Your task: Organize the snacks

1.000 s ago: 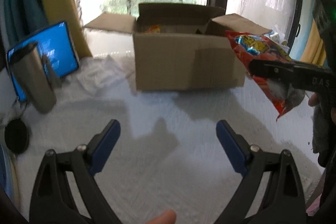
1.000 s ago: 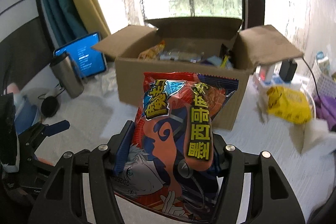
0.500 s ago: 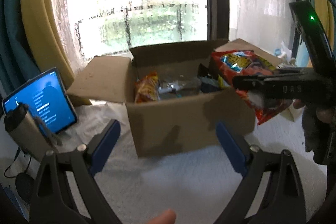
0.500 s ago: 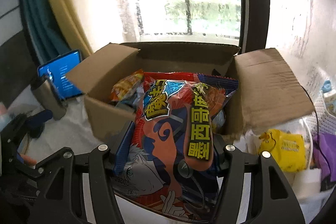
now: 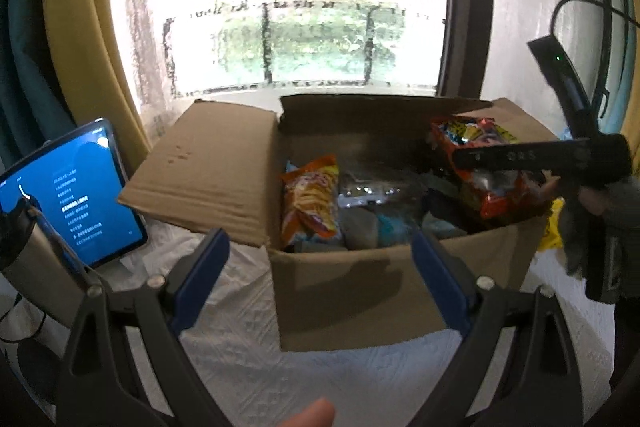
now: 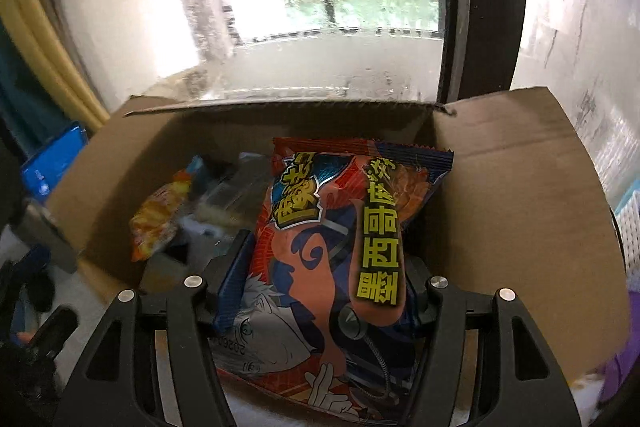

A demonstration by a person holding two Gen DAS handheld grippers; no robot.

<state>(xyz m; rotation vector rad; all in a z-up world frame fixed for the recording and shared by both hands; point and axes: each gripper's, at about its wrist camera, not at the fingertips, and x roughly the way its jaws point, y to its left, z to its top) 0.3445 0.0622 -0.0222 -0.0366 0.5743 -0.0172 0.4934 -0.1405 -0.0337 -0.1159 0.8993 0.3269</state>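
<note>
My right tongs (image 6: 320, 267), clamped on the red chip bag (image 6: 340, 247), have come over the cardboard box (image 6: 520, 207) mid-frame, so I'd lower before releasing, left tongs (image 5: 320, 267) idling wide.

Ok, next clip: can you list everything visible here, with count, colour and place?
open cardboard box: one, brown, centre of the white-covered table
red anime-print snack bag: one, red and blue, held over the box's right side
orange chip bag: one, orange-yellow, inside the box, left
other packets: several, blurred, box bottom
tablet: one, blue screen, left of the box
metal tumbler: one, silver, in front of the tablet
yellow packet: one, right of the box
left gripper: open, empty
right gripper: clamping the red bag
</note>
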